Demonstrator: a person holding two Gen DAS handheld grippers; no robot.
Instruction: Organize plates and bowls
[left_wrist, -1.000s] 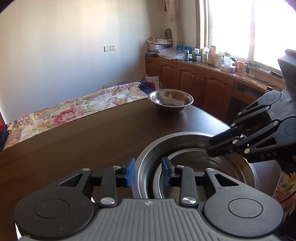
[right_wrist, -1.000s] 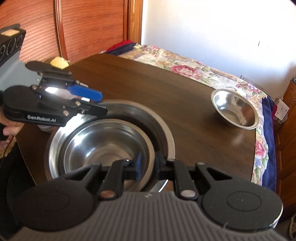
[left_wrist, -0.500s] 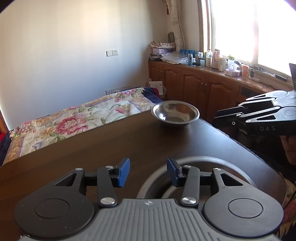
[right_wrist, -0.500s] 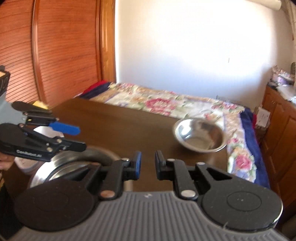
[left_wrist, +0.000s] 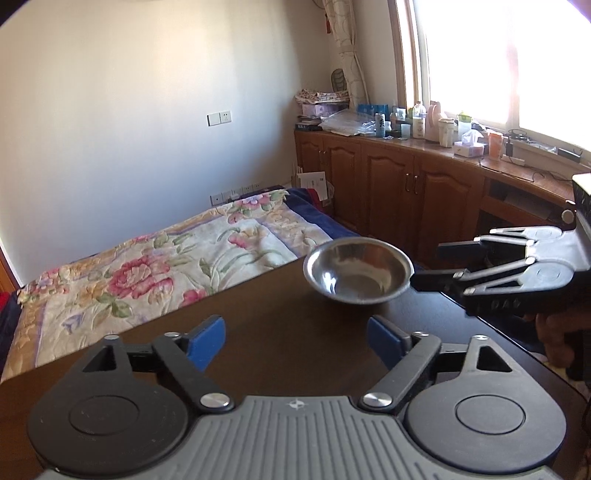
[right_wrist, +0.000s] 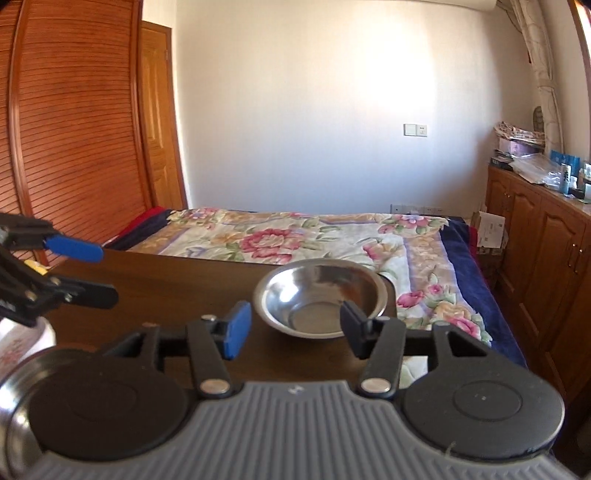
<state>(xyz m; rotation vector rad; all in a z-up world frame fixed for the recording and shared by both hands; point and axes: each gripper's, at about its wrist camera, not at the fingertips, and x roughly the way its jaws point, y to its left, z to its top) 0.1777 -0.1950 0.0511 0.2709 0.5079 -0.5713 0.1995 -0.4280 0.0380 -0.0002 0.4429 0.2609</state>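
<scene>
Before the steel bowl (right_wrist: 320, 297), both grippers' fingers (right_wrist: 236, 328) opening, empty.

Setting: bedroom in a home. Bed with floral quilt (right_wrist: 295, 236) against a plain white wall; louvred wooden wardrobe doors (right_wrist: 74, 129) at one side; wooden cabinets (left_wrist: 399, 184) under a sunlit window (left_wrist: 509, 59), their top crowded with bottles, a tissue box and papers; patterned curtain (left_wrist: 347, 48); dark wooden table (left_wrist: 280, 332) at the bed's foot.
</scene>
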